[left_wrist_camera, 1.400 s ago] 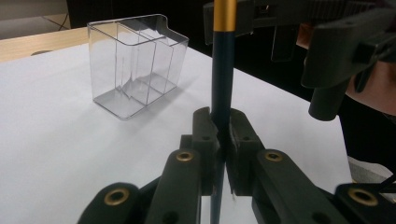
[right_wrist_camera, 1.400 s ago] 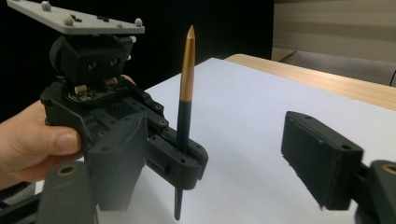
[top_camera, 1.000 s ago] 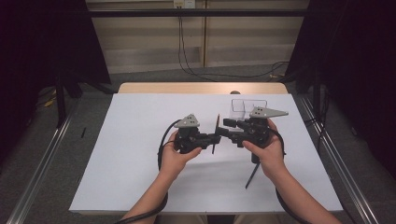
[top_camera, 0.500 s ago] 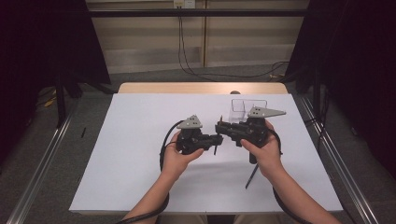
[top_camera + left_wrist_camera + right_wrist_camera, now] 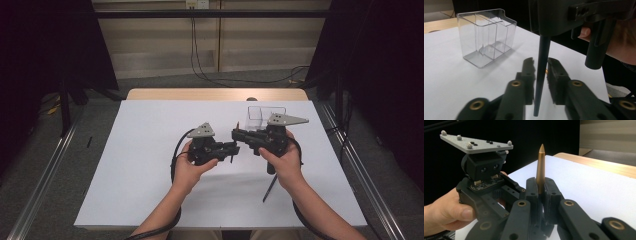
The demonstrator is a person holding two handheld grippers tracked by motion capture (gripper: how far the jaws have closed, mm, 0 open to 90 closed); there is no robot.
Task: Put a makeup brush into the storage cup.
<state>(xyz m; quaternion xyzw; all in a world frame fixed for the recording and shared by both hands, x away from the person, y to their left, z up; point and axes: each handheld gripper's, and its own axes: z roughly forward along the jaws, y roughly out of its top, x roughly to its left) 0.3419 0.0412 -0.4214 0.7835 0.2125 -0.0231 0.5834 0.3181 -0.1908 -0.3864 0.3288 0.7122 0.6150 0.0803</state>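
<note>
Pen (image 5: 540,170) clamped in right gripper (image 5: 541,192), apparently upright.

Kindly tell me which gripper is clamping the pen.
The right gripper, shut on the pen below its gold tip; the left gripper has just been opening its jaws around the shaft.

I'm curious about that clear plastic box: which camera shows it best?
The left gripper view: the clear plastic box stands close and sharp there, its inner dividers plain. The high view shows it small and faint, beyond the right gripper. The right gripper view faces away.
</note>
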